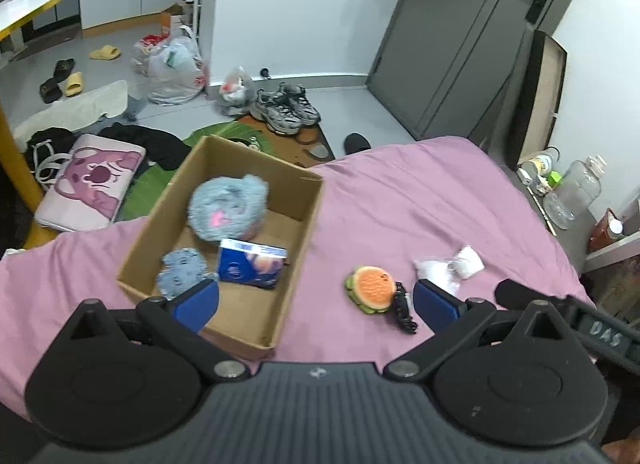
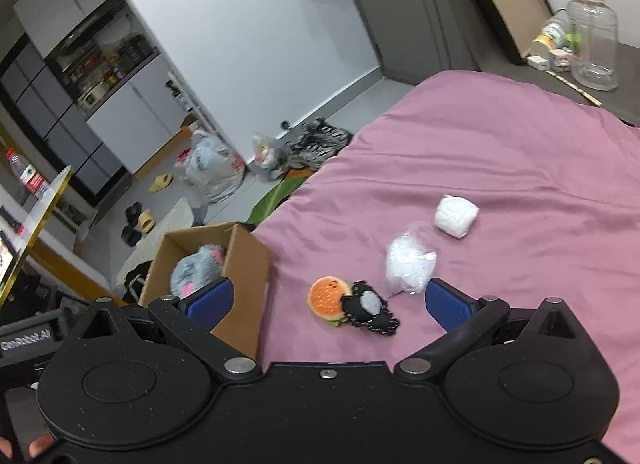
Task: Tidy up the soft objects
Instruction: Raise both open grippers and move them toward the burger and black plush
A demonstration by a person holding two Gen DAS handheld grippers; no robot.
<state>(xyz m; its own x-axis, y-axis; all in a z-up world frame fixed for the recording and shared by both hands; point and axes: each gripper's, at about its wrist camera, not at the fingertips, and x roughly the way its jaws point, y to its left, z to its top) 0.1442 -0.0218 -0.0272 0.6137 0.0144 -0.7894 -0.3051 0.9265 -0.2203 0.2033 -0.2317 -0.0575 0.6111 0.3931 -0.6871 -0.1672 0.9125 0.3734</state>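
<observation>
Two claws (image 1: 316,300) (image 2: 328,304) spread empty, fuzzy grey plush (image 1: 228,206) in cardboard box (image 1: 304,220), round burger plush (image 1: 370,284) on pink sheet (image 1: 420,200)

surface: bed with wrinkled pink sheet (image 1: 420,192)
sitting on it: open brown cardboard box (image 1: 280,320), orange burger plush (image 1: 370,288) touching black pixel-edged plush (image 2: 370,310), clear crinkly bag (image 2: 410,262), white soft bundle (image 2: 456,216)

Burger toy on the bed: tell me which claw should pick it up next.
Probably the right claw. Open and empty, it has the burger toy lying between its fingers. The left claw, also open, sits over the near corner of the cardboard box, with the toy off toward one finger.
</observation>
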